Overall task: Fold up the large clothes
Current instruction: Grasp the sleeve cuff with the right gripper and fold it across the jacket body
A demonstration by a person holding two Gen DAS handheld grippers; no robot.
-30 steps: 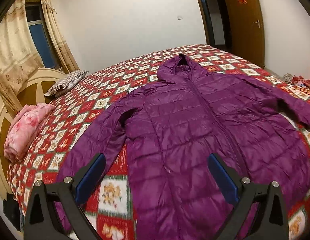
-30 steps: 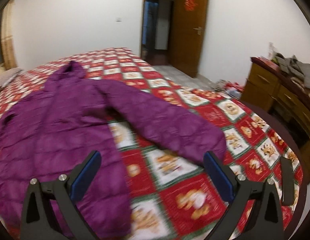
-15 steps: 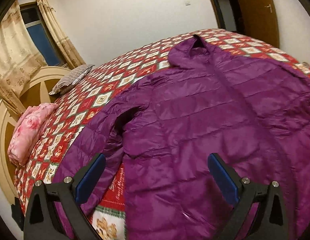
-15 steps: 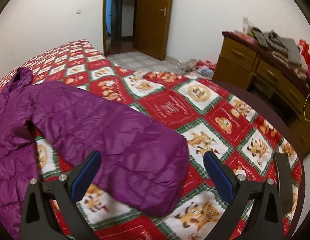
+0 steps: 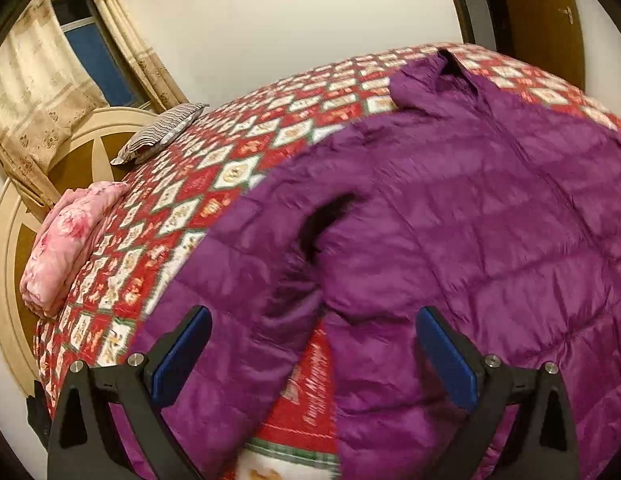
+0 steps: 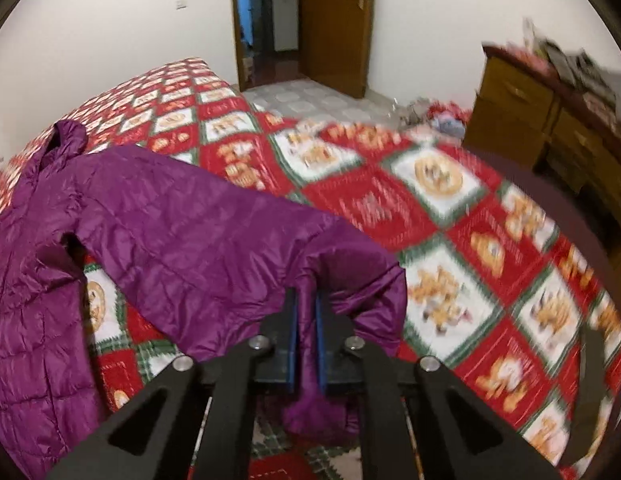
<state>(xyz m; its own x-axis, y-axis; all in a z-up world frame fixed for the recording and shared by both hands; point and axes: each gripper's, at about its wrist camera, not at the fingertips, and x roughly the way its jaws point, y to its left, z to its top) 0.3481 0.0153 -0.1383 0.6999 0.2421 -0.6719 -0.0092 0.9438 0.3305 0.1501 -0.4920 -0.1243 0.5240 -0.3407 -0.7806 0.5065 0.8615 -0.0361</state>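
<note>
Judging by its puffy quilting, your purple jacket (image 5: 450, 220) will handle light, soft and slippery, so pinch it at cuffs and hem corners, not mid-panel. It lies flat and face up on the bed (image 6: 450, 208), its long axis running from the hood (image 5: 430, 80) at about one o'clock in the left view to the hem near you. Your right gripper (image 6: 305, 332) has its jaws closing tight on the cuff of the right sleeve (image 6: 198, 232), which stretches toward ten o'clock. Your left gripper (image 5: 314, 356) hovers with jaws spread wide, holding nothing, over the left sleeve (image 5: 238, 280).
</note>
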